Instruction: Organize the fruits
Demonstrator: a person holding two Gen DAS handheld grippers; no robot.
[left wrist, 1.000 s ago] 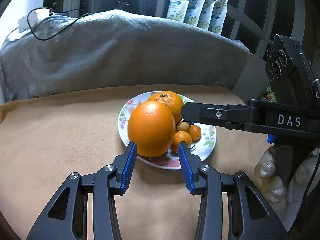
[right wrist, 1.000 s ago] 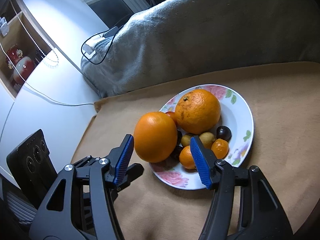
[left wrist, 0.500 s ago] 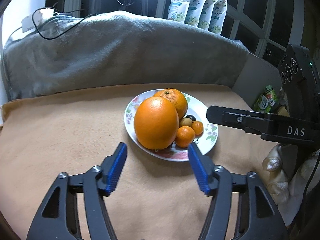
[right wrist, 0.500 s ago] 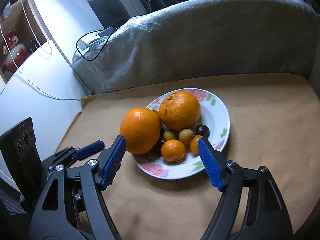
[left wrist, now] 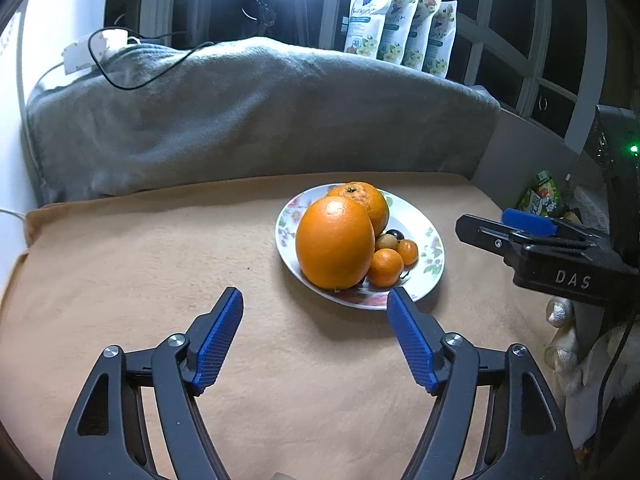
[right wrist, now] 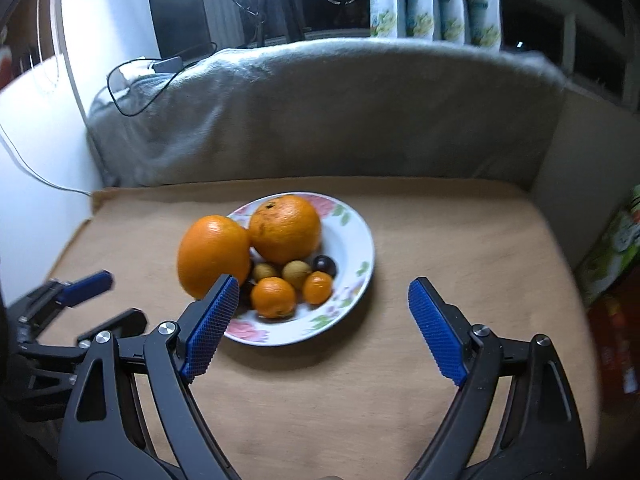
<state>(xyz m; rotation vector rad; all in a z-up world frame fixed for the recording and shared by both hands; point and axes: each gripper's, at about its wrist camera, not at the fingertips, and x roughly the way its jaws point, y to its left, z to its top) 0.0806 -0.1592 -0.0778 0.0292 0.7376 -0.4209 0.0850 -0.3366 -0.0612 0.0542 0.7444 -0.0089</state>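
Observation:
A floral white plate [left wrist: 428, 236] [right wrist: 352, 236] sits on a tan cloth. On it a large smooth orange [left wrist: 334, 248] [right wrist: 214, 254] rests at the near-left rim, beside a rougher orange [left wrist: 366, 200] [right wrist: 285, 229]. Small fruits lie in front: two tiny oranges [left wrist: 386, 267] [right wrist: 273, 297], two tan ones [right wrist: 297, 274] and a dark one [right wrist: 324, 265]. My left gripper [left wrist: 316, 304] is open and empty, just short of the plate. My right gripper [right wrist: 320, 296] is open and empty, to the plate's near right; it shows in the left wrist view [left wrist: 516, 226].
A grey blanket-covered back [left wrist: 240, 120] [right wrist: 340, 112] rises behind the cloth, with a cable and white power strip [left wrist: 86, 54] on top. Several white pouches [left wrist: 400, 26] stand on the sill. Packets [left wrist: 540, 198] lie off the cloth's right edge. A white wall stands at left.
Both grippers have drawn back from the plate and opened wider. The left gripper let go of the large orange, which stays on the plate's rim. The right gripper swung rightward.

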